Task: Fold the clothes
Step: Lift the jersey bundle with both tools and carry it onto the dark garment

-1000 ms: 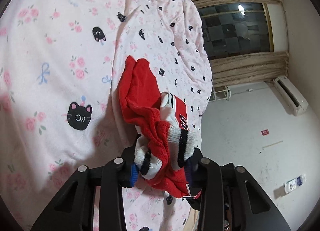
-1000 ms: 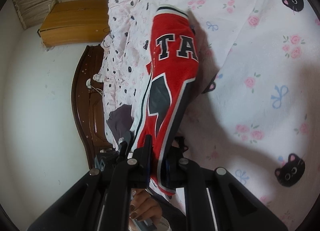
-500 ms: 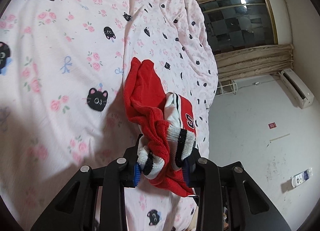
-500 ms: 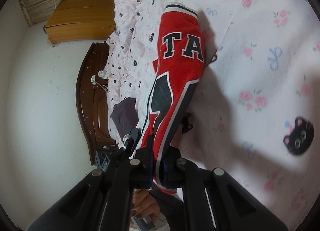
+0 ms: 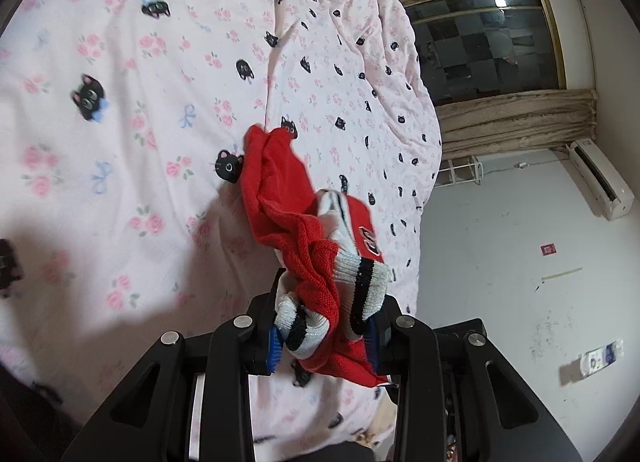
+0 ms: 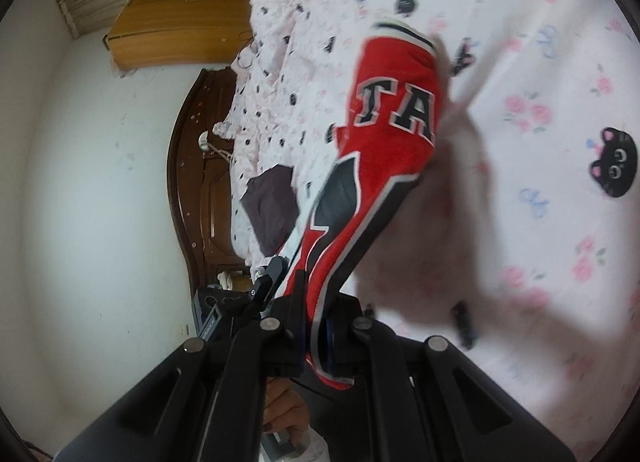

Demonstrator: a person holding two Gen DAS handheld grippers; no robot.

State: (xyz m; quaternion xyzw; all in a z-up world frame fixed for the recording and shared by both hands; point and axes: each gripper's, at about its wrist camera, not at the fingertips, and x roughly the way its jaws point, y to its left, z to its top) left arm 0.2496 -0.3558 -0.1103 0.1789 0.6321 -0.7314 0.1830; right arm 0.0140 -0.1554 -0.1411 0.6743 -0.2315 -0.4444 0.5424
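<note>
A red knit sweater [image 5: 280, 190] with white and black striped cuffs hangs over the pink bed sheet [image 5: 120, 102]. My left gripper [image 5: 326, 336] is shut on its bunched ribbed hem and cuff. In the right wrist view the same red sweater [image 6: 384, 166] shows black letters "TA" and a black and white panel. My right gripper [image 6: 316, 326] is shut on its lower edge, and the cloth stretches up and away over the sheet [image 6: 540, 142]. The far end of the sweater is blurred.
A rumpled pink quilt with small black cats [image 5: 352, 74] lies along the bed. A dark window [image 5: 484, 46] and an air conditioner [image 5: 600, 182] are to the right. A dark wooden headboard [image 6: 192, 190], a dark grey garment [image 6: 272, 206] and a person's hand [image 6: 284, 418] show in the right wrist view.
Both grippers have lifted away from the bed with the sweater held between them. More of the sheet now shows beneath, and the right view has blurred with motion.
</note>
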